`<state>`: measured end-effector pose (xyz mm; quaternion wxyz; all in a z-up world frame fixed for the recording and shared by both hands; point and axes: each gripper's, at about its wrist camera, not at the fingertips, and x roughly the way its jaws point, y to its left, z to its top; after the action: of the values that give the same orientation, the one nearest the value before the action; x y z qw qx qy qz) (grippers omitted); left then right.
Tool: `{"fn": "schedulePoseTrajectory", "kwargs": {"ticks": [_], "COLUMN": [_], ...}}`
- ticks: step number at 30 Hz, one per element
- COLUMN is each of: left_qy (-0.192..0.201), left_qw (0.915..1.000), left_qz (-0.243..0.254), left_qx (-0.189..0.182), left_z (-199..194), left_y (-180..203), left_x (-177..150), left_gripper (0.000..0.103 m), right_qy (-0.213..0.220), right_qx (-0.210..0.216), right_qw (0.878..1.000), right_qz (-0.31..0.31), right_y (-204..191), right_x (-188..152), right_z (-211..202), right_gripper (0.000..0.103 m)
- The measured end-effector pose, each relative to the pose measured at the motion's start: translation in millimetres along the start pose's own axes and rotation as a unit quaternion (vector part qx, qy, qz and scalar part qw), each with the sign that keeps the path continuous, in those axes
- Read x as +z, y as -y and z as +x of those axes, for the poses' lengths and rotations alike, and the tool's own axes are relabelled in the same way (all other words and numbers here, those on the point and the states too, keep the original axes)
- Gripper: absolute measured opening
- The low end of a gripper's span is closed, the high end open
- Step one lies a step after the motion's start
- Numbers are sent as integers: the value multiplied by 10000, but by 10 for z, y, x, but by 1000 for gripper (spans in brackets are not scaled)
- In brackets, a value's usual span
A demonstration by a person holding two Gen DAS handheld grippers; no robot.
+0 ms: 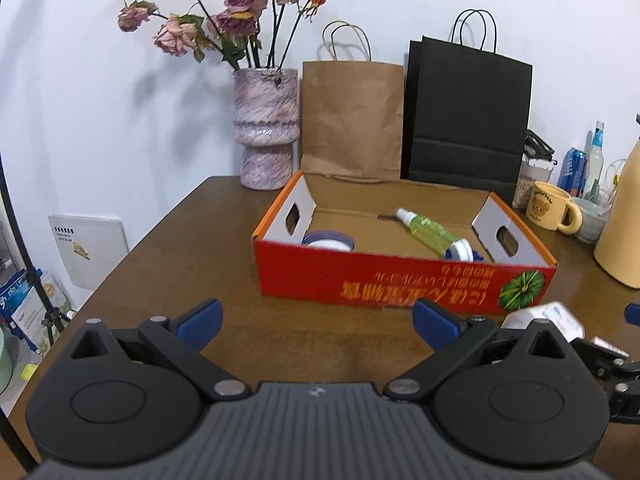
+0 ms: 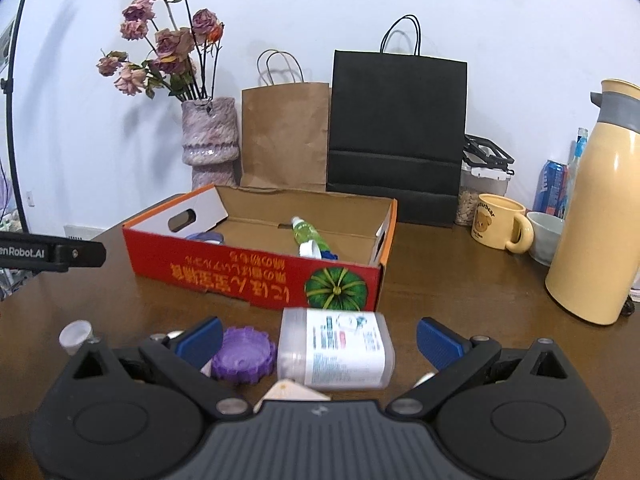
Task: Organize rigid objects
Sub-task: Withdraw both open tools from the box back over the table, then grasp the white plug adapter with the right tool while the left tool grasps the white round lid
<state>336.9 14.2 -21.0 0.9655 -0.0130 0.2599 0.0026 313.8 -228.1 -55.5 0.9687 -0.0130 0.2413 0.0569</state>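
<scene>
right tongs: the right gripper (image 2: 318,338) has its blue pads spread wide and holds nothing; the white bottle (image 2: 335,350) lies on the table between them, neither pad touching it as far as i can tell.
left tongs: the left gripper (image 1: 317,322) is also spread wide and empty, hanging over bare wooden table (image 1: 168,240) in front of the box.
white bottle: on its side, just in front of the red box (image 2: 256,276); its long axis runs left to right across the right wrist view. which end is the cap i cannot tell, the picture is blurred there.
beside it: a purple ridged lid (image 2: 244,356) touches or nearly touches the bottle's left end; a small white cap (image 2: 75,336) sits further left, apart.
step in hand: likely the pickup of the bottle by the right tongs.
doing it well: the pads face each other along the bottle's length, so closing now would squeeze it end to end and might catch the purple lid. better, i judge, to turn the wrist so the pads close across the narrow body near its middle, then lift level.
box contents: a green spray bottle (image 1: 430,232) lies slanted, nozzle toward the far left; a purple-rimmed tape roll (image 1: 328,242) sits at the near left.
far: vase (image 1: 266,128), brown bag (image 1: 352,120) and black bag (image 1: 468,116) stand against the wall.
</scene>
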Motion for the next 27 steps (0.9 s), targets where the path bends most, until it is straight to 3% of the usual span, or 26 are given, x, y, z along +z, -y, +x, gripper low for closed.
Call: {"fn": "schedulePoseTrajectory", "kwargs": {"ticks": [13,27], "left_qy": [-231,-371], "left_qw": [9996,9992], "left_qz": [71,139], "left_qx": [111,78], "left_z": [-77,56], "left_y": [-250,-283], "left_x": [-344,-529], "left_gripper": [103,103], "right_qy": [-262,-869], "right_qx": [28,-33], "right_qw": [9996,9962], "right_qz": [-49,30], "right_y": [0,-57], "right_x": [-289,-374], "right_z": [-159,201], "right_gripper": [103,101]}}
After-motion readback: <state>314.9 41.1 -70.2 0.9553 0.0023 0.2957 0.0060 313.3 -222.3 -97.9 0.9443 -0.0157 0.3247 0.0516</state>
